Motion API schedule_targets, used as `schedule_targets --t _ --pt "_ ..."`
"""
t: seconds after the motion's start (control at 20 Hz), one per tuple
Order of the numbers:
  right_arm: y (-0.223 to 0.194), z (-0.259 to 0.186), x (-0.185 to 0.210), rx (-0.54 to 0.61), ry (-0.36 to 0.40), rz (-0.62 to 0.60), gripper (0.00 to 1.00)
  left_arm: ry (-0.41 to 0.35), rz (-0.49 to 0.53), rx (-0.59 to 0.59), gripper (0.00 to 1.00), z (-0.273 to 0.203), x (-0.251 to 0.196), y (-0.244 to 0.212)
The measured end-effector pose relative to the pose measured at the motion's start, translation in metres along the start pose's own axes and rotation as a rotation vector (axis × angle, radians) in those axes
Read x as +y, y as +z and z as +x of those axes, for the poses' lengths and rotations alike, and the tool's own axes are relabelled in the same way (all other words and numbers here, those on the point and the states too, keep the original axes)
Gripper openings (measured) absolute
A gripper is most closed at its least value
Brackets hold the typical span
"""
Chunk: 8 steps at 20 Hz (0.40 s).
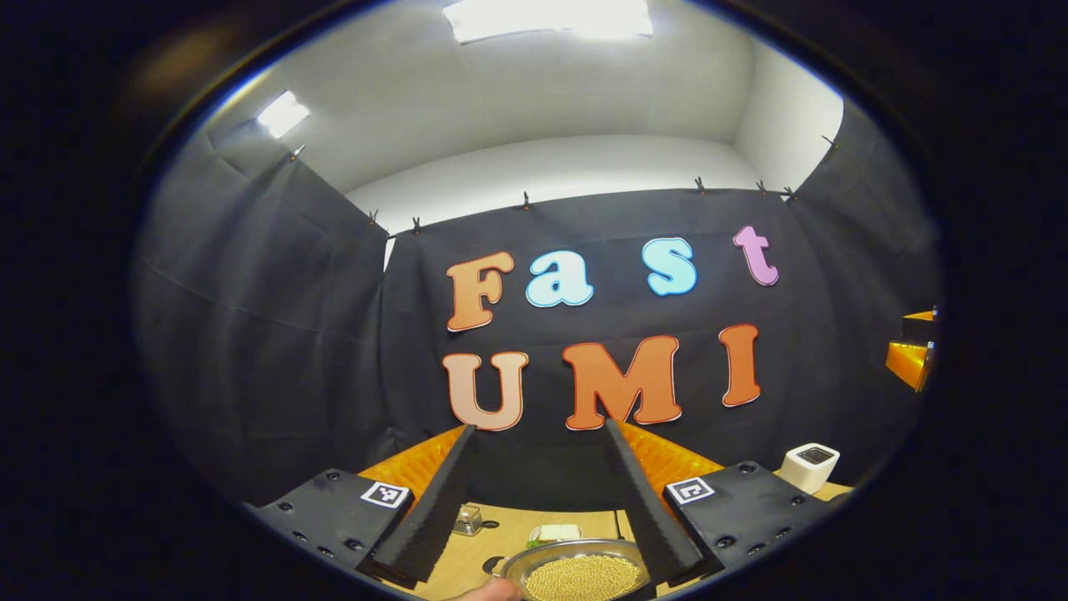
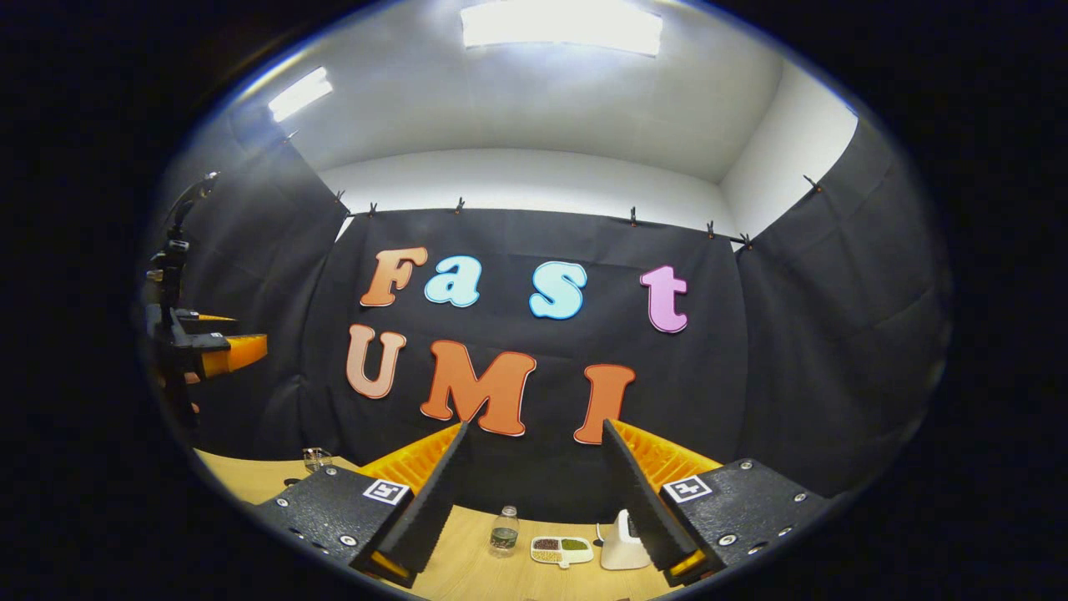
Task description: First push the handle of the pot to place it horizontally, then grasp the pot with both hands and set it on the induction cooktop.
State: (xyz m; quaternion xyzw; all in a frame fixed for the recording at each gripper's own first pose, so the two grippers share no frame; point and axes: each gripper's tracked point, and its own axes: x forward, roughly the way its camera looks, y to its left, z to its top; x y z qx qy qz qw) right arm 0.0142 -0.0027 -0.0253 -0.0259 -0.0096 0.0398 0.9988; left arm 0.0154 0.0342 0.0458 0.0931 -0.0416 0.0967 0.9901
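Observation:
A round metal pot [image 1: 581,574] full of small yellow beans sits on the wooden table [image 1: 501,538], low in the left gripper view. Its handle is out of sight. My left gripper [image 1: 541,427] is held above the pot's near side and points at the booth wall, its fingers wide apart with nothing between them. My right gripper [image 2: 535,426] is likewise open and empty, raised over the table [image 2: 467,559]. Each gripper appears at the edge of the other's view: the right gripper [image 1: 911,359] at far right, the left gripper [image 2: 238,351] at far left.
Beyond the pot stand a small glass jar [image 1: 467,519], a shallow dish [image 1: 555,532] and a white box-shaped device [image 1: 809,466]. The right gripper view has a small bottle [image 2: 503,532], a divided dish of beans [image 2: 561,548], a white device [image 2: 622,542] and a glass jar [image 2: 315,458].

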Motion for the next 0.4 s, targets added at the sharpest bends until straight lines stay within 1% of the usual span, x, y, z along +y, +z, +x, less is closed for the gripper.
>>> schedule_targets --t 0.1,0.2,0.25,0.3,0.35,0.4 --pt "0.003 -0.002 0.002 0.001 0.018 0.013 0.95 -0.001 -0.022 -0.017 0.99 -0.002 -0.003 0.005" --pt "0.005 -0.002 -0.001 0.004 0.021 0.026 0.95 -0.003 -0.033 -0.032 0.99 -0.003 -0.006 0.01" --pt "0.004 -0.002 -0.002 0.007 0.021 0.033 0.97 -0.007 -0.034 -0.039 0.99 -0.005 -0.009 0.013" --pt "0.002 -0.002 -0.004 0.011 0.02 0.039 0.95 -0.009 -0.035 -0.052 0.99 -0.005 -0.011 0.016" --pt "0.0 -0.003 -0.006 0.016 0.016 0.043 0.95 -0.004 -0.03 -0.076 0.99 -0.004 -0.011 0.022" --pt "-0.002 -0.002 -0.011 0.019 -0.005 0.04 0.95 0.012 -0.025 -0.091 0.99 0.001 -0.005 0.025"
